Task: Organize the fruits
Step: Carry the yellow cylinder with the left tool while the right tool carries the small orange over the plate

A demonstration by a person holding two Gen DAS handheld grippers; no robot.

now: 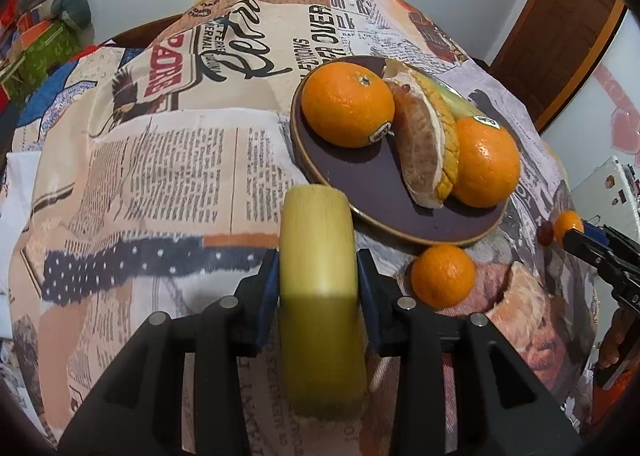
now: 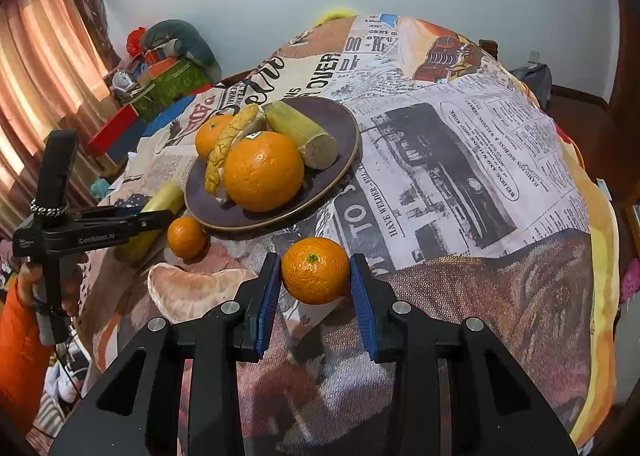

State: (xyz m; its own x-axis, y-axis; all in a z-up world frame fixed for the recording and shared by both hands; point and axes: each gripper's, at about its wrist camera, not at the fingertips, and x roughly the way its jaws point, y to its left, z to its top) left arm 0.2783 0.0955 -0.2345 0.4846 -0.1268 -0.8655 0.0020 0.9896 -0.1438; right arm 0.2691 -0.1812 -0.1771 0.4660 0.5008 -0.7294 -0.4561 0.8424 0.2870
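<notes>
- the left gripper (image 1: 318, 276) has a pale yellow-green stalk piece (image 1: 320, 296) between its blue pads, which press on both of its sides; the stalk sticks out past the fingertips toward the near rim of the plate (image 1: 372, 192).
- the right gripper (image 2: 316, 288) is clamped on a small mandarin (image 2: 315, 270), stem end up, over the cloth just in front of the plate.
- the dark round plate sits on the newspaper-print tablecloth (image 1: 160, 160) and carries two large oranges, one (image 1: 347, 104) on the left side and one (image 1: 486, 162) on the right side in the left wrist view.
- between those oranges lies a peeled pomelo wedge (image 1: 420, 152) with bumpy yellow rind.
- a second stalk piece (image 2: 302, 132) rests on the plate's far side, as the right wrist view shows.
- a loose mandarin (image 1: 442, 276) lies on the cloth just beside the plate's rim.
- another pomelo segment (image 2: 192, 292) lies on the cloth near that mandarin.
- a hand (image 2: 48, 280) with an orange sleeve (image 2: 20, 352) grips the left tool's handle.
</notes>
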